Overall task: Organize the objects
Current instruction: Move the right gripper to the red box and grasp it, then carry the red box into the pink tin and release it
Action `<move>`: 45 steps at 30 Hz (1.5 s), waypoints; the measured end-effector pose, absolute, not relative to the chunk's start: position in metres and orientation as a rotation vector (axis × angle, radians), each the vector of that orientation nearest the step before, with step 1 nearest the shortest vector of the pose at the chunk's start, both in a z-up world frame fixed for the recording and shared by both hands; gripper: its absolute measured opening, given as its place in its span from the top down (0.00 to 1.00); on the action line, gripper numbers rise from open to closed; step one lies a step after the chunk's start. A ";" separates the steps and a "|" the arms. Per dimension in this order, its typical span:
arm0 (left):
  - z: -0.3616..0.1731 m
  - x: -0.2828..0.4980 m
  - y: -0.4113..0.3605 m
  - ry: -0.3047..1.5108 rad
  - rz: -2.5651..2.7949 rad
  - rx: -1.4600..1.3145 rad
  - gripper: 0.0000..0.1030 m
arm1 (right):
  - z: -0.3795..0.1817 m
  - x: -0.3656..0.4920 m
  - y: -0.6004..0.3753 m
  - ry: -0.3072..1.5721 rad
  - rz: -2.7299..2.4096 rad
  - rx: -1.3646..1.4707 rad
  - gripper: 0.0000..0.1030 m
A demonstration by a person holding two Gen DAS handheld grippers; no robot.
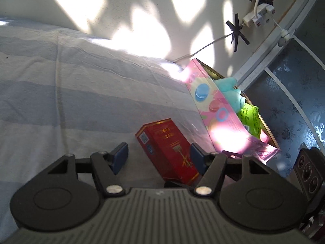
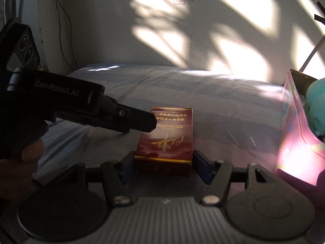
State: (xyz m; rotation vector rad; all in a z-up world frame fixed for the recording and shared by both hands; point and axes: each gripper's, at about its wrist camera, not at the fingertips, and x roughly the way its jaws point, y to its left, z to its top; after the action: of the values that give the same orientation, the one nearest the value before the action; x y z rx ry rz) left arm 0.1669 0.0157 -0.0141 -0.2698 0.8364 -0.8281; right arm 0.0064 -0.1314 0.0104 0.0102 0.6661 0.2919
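Sunlit patches and leaf shadows are thrown across a pale wall, below which a striped bedsheet (image 1: 71,93) is spread. A red box (image 2: 165,140) is laid flat on the sheet, its long axis running away from the right gripper (image 2: 163,163), toward 12 o'clock in the right wrist view. Its printed text is seen upside down there and is too blurred to be read. The near end of the box is bracketed by the right gripper's blue pads (image 2: 203,166); the left pad appears to touch it, while a thin gap seems to be left at the right pad, so a firm pinch cannot be confirmed.

In the left wrist view the same box is angled from 11 toward 5 o'clock, its lower end hidden behind the left gripper (image 1: 160,156), whose jaws are spread and hold nothing. At 2 o'clock a pink patterned box (image 1: 215,109) is stood open; a turquoise plush toy (image 1: 231,93) and a green packet (image 1: 250,120) are only partly visible inside it. Its near corner is washed out by glare. Cables and plugs (image 1: 260,14) are taped to the wall, cut off at the frame edge.
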 end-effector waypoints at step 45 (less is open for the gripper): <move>0.072 0.093 -0.274 0.606 -0.942 0.176 0.33 | 0.040 -0.080 -0.393 0.267 -0.249 0.315 0.27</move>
State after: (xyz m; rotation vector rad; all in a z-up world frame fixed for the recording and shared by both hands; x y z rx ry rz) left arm 0.0933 -0.2741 0.0720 0.1756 0.6056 -0.9421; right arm -0.0801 -0.3928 0.0395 0.3150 0.2667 -0.2493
